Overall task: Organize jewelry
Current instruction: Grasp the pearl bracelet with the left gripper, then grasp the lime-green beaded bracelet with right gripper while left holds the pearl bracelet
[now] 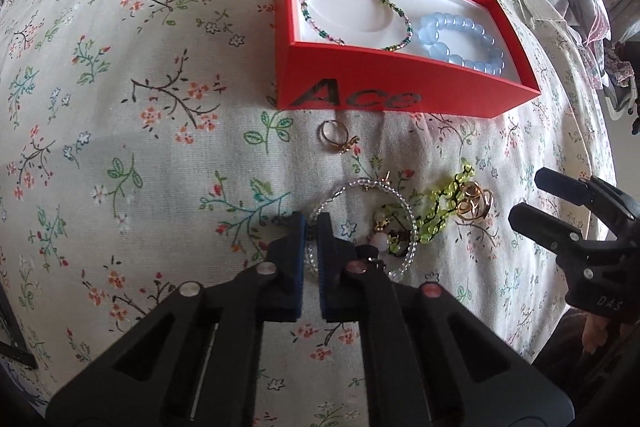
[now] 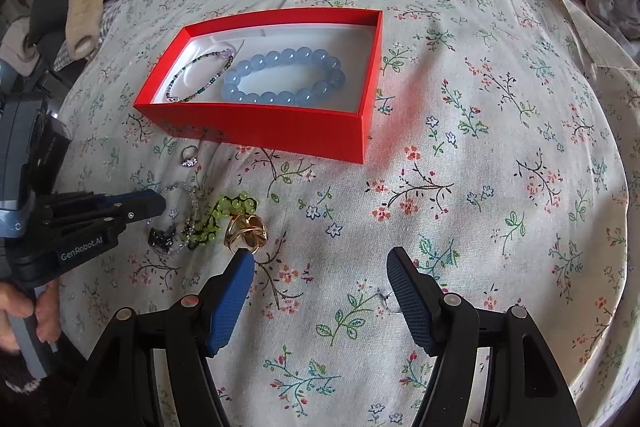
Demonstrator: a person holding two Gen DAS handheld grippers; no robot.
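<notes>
Clear-bead bracelet (image 1: 362, 223) pinched by left gripper (image 1: 311, 227); right gripper (image 2: 320, 263) spread wide, empty.
Lifting risked dragging the tangled green chain (image 1: 444, 205) along.

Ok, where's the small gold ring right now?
In the left wrist view the small gold ring lies on the floral sheet, between the red box and the clear bead bracelet.

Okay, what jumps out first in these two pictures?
The bright red box on the floral bedspread, holding a pale blue bead bracelet beside a thin multicoloured one. In front of it lies loose jewelry, where the left gripper pinches a clear bead bracelet.
</notes>
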